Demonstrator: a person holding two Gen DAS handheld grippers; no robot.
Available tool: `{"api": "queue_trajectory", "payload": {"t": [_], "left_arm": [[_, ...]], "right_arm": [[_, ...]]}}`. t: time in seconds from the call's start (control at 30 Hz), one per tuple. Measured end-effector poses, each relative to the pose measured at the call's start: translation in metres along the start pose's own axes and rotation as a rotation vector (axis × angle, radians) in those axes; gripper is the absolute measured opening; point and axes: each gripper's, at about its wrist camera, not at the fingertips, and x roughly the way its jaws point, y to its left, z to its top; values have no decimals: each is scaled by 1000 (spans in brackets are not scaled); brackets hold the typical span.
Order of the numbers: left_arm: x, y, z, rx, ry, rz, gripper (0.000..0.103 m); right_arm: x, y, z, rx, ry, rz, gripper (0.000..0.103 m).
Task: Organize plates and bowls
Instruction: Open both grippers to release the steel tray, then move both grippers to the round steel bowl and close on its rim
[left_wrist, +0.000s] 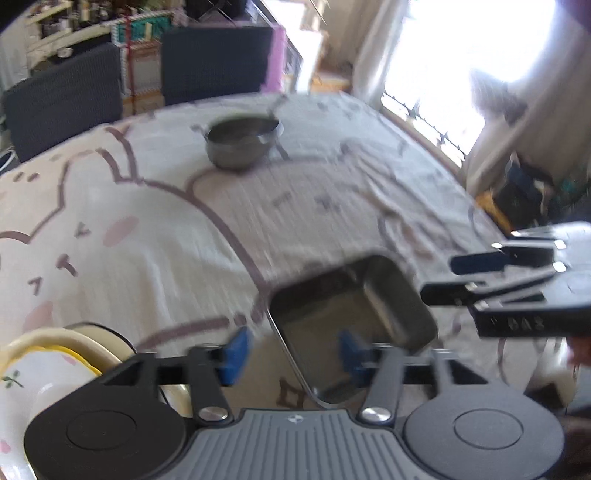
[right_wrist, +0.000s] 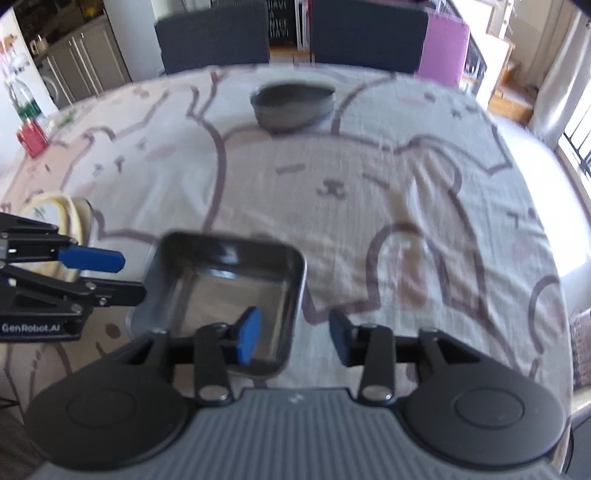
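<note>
Square metal tray (right_wrist: 221, 295) is lying on the desk (right_wrist: 369, 184), its near corner hiding behind the released right tool (right_wrist: 295, 339); the left tool (left_wrist: 291, 350), also released, is hovering beside it. Round bowl (right_wrist: 293, 107) beyond is blurring.

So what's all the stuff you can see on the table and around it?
Tray: one, silver metal, square, near edge of the table, between the two grippers.
Bowl: one, silver metal, round, far side of the table.
Plates: a stack, cream and yellow with a small green print, near left edge.
Tablecloth: one, pale with brown cartoon outlines and pink spots, covers the table.
Chairs: two, dark, behind the far edge.
Carton: one, red, far left on the table.
Left gripper: one, black with blue pads, open, at the tray's left rim.
Right gripper: one, black with blue pads, open, over the tray's near right corner.
</note>
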Motion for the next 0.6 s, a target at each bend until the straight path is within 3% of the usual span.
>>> {"api": "queue_trajectory", "payload": {"t": [0.07,0.13,0.3,0.43,0.6], "left_arm": [[-9,5,6,-30,-53,6,93],[-16,10,12,-66,-101,-2,99],[-22,24,26,-148,-179,-11,103],[-21,33,38,-194,-240,-9,103],[-10,50,55,-262,-259,26,103]], "right_arm": [[-14,3,4,-2,-63,-21,68],[-28,4,10,7,-140,-42,86],[-38,-3,29,102,-270,-65,103],[-28,-15,48,157,-301,-76,103],[-16,-34,85,164,-312,-70,103]]}}
